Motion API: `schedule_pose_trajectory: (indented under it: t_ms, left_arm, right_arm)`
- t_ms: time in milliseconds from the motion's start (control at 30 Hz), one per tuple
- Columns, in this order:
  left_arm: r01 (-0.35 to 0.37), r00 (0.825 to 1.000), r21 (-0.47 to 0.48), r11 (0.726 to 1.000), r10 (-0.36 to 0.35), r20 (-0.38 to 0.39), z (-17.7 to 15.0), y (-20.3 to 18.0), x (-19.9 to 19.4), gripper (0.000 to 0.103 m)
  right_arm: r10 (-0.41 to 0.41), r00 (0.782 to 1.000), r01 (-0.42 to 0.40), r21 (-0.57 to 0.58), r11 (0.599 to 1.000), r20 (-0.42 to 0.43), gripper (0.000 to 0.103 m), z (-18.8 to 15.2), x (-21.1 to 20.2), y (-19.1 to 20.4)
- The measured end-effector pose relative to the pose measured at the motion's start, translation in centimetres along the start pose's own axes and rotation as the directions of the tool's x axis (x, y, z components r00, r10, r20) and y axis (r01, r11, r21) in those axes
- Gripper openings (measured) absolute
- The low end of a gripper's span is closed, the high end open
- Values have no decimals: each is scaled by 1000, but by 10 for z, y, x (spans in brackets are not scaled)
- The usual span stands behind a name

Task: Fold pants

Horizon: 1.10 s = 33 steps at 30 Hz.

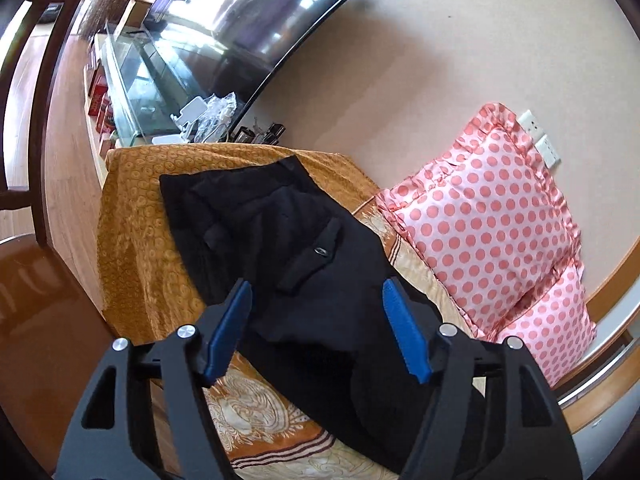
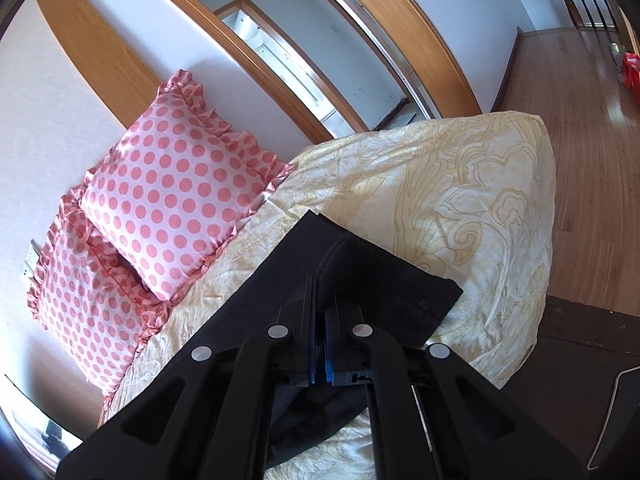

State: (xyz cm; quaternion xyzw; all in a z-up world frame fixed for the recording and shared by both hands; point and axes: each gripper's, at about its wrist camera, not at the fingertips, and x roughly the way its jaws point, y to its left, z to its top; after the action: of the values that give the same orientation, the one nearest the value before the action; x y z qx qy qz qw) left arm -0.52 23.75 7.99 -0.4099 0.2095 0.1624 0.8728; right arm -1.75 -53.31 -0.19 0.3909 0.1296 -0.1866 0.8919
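Black pants (image 1: 280,240) lie stretched across the bed (image 1: 140,240) beside two pink polka-dot pillows (image 1: 480,220). My left gripper (image 1: 316,332) hovers over them, blue pads spread apart, empty; my right gripper (image 2: 319,320) is pinched tight on the hem end of the pant leg (image 2: 384,280).

Pants (image 1: 304,240) flat on the bed (image 1: 136,240), pillows (image 1: 480,216) right of them against the wall (image 1: 440,60)

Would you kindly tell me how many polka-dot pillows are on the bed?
2: one pillow propped up against the wall, the other pillow lying lower beside it, partly beneath it. None else shows.
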Motion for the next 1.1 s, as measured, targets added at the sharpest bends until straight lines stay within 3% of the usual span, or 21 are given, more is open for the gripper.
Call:
schedule_pose_trajectory:
  t_ms: [100,233,433,467,500,533,567,633,800,933,1033,1100]
  left_arm:
    - [-28,998,-87,996,23,-61,20,22,17,63]
    - [-51,991,-153,987,31,-131,20,39,34,59]
    - [-66,991,-155,986,47,-123,24,36,43,54]
    - [-80,990,-150,985,61,-125,25,35,46,46]
    - [-101,988,-135,986,84,-127,25,34,48,27]
    - [-126,986,-115,985,111,-126,25,32,49,14]
    - [-136,985,-94,986,124,-122,26,33,49,7]
    - [-119,988,-78,990,110,-113,29,34,44,6]
    - [-162,986,-19,987,161,-48,46,40,18,4]
    - [-209,972,6,978,208,-109,43,56,31,5]
    - [-237,965,59,970,242,-98,38,53,35,11]
    - [-259,963,73,963,263,-52,38,45,25,26]
  right_arm:
    - [1,1000,-1,0,1000,-5,3,-2,1,0]
    - [-2,1000,2,-1,1000,-6,3,-2,1,-1]
    - [-3,1000,3,2,1000,-9,3,-2,1,-3]
    - [-4,1000,4,1,1000,-9,3,-2,1,-3]
    - [-6,1000,6,1,1000,-9,3,-2,2,-3]
    - [-5,1000,5,3,1000,-9,3,-2,2,-5]
    - [-5,1000,5,5,1000,-9,3,-3,2,-5]
    - [-6,1000,6,7,1000,-8,3,-3,3,-6]
    - [0,1000,0,12,1000,7,3,-1,2,-5]
    - [-4,1000,4,12,1000,8,3,-1,5,-3]
    - [-7,1000,7,19,1000,5,3,-2,5,-4]
    - [-12,1000,12,16,1000,1,3,-3,4,-5]
